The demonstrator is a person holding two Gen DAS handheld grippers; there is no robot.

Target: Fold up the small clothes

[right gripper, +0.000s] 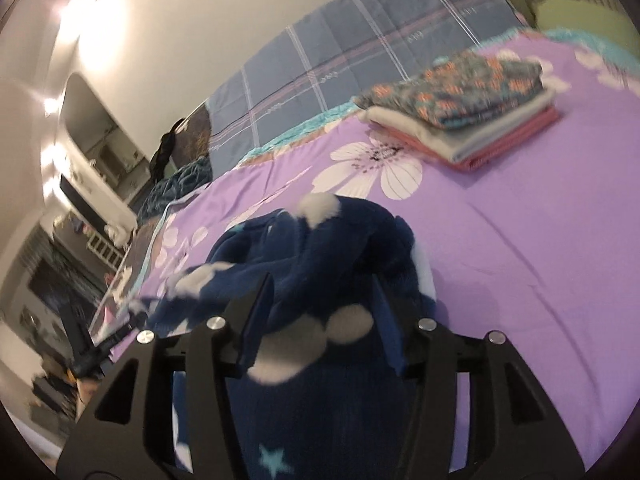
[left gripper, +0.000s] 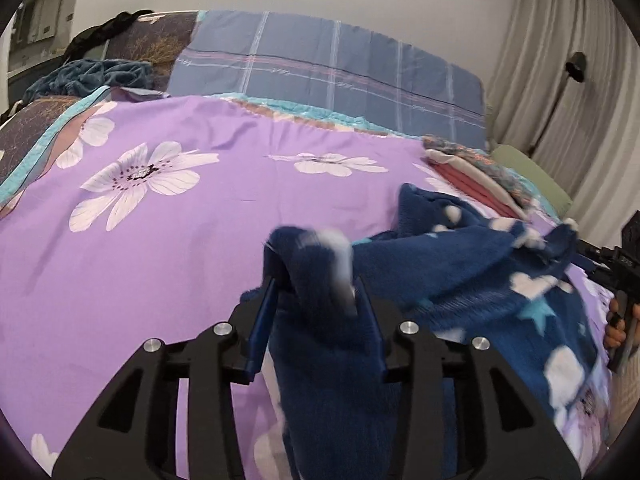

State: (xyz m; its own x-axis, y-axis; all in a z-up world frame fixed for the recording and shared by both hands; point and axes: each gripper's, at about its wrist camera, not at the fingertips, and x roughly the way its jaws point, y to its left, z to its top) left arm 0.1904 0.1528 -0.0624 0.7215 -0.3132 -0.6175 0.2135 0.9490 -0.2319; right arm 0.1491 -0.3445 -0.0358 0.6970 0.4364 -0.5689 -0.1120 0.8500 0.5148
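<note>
Fleece garment: navy plush with white blobs and pale blue stars, the fleece garment (left gripper: 460, 276) is lying crumpled and humped on the bedsheet, stretching between my two grippers.
Left gripper: I am seeing the left gripper (left gripper: 316, 292) with its jaws standing apart; a bunched fold is rising between the blue pads, and whether they are pressing it I cannot tell through the blur.
Right gripper: the right gripper (right gripper: 322, 292) is showing spread jaws with cloth heaped loosely in the gap; grip unclear.
Bedsheet: smooth lilac cotton with large white flowers, the bedsheet (left gripper: 180, 216) is lying mostly flat with faint creases.
Folded stack: a neat stack (right gripper: 472, 120) of folded clothes, floral on top, cream and pink below, is sitting well apart from the fleece.
Quilt: a grey-blue checked quilt (left gripper: 332, 68) is lying along the wall.
Curtain: pleated beige curtain (left gripper: 560, 60) is hanging at the right.
</note>
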